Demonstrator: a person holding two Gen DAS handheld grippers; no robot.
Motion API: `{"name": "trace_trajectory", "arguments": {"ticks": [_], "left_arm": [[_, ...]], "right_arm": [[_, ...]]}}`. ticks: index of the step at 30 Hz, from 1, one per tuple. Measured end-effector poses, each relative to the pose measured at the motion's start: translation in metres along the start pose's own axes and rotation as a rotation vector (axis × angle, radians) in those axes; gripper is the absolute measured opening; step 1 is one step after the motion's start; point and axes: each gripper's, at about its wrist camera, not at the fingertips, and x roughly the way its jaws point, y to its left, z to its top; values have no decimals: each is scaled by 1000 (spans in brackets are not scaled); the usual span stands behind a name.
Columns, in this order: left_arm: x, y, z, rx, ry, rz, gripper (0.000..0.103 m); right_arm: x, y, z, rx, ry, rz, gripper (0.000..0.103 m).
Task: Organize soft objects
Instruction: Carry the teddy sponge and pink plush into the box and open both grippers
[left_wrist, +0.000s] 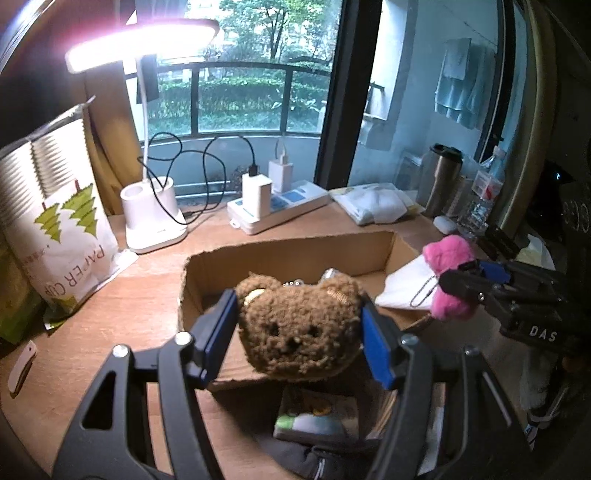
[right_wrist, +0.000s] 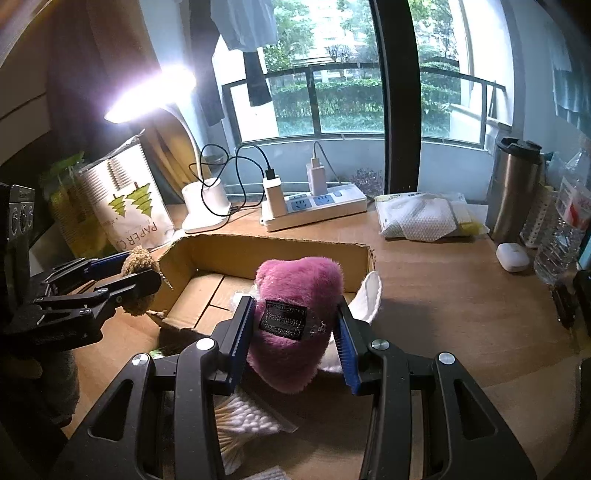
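A brown plush bear head is clamped between the blue pads of my left gripper, held above the near edge of an open cardboard box. My right gripper is shut on a pink plush heart with a black label, over the box's right part. In the left wrist view the right gripper comes in from the right with the pink plush heart and its ball chain. The right wrist view shows the left gripper at the left with the bear head.
A lit white desk lamp, a power strip with chargers, a paper cup bag, a steel tumbler, a water bottle, an earbud case and a mask pack ring the box. White cloth and cotton swabs lie nearby.
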Motion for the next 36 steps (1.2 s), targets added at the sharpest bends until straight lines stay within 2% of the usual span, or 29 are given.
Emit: {"name": "trace_trajectory", "arguments": {"ticks": [18, 21, 25, 36], "left_arm": [[47, 0, -6, -30, 92, -17, 65], [52, 1, -7, -36, 109, -14, 67], [52, 1, -7, -39, 114, -8, 72], [31, -1, -4, -55, 76, -19, 85]], "right_arm": [[43, -14, 0, 22, 61, 22, 44], [45, -14, 0, 20, 68, 18, 46], [45, -15, 2, 24, 68, 3, 58], [26, -8, 0, 21, 46, -6, 59]]}}
